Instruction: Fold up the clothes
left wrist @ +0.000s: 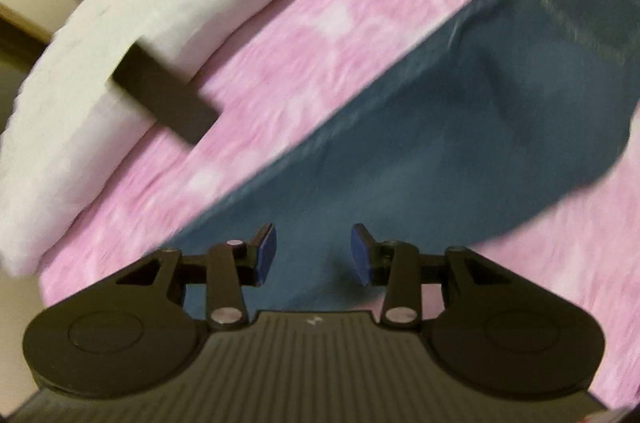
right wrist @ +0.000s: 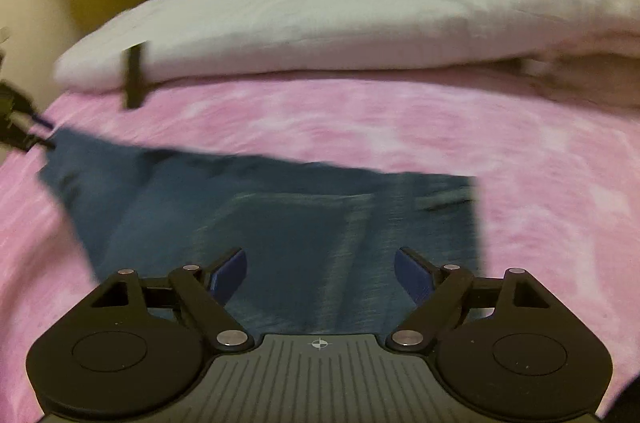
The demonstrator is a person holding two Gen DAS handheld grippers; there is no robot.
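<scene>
Blue jeans (left wrist: 440,143) lie flat on a pink bedsheet (left wrist: 320,43), with a back pocket (left wrist: 592,7) showing at the far end. My left gripper (left wrist: 314,255) hovers open over one end of the jeans, nothing between its blue pads. In the right wrist view the jeans (right wrist: 280,223) stretch from the left edge to the middle. My right gripper (right wrist: 320,275) is open above their wider end, holding nothing. The left gripper (right wrist: 24,131) shows at the far left, by the jeans' narrow corner. Both views are motion-blurred.
A thick white duvet (left wrist: 160,3) is bunched along the far side of the bed (right wrist: 320,23). A flat black bar-shaped object (left wrist: 166,99) rests against the duvet's edge (right wrist: 134,77). Pink sheet (right wrist: 400,123) surrounds the jeans. A cream wall stands behind.
</scene>
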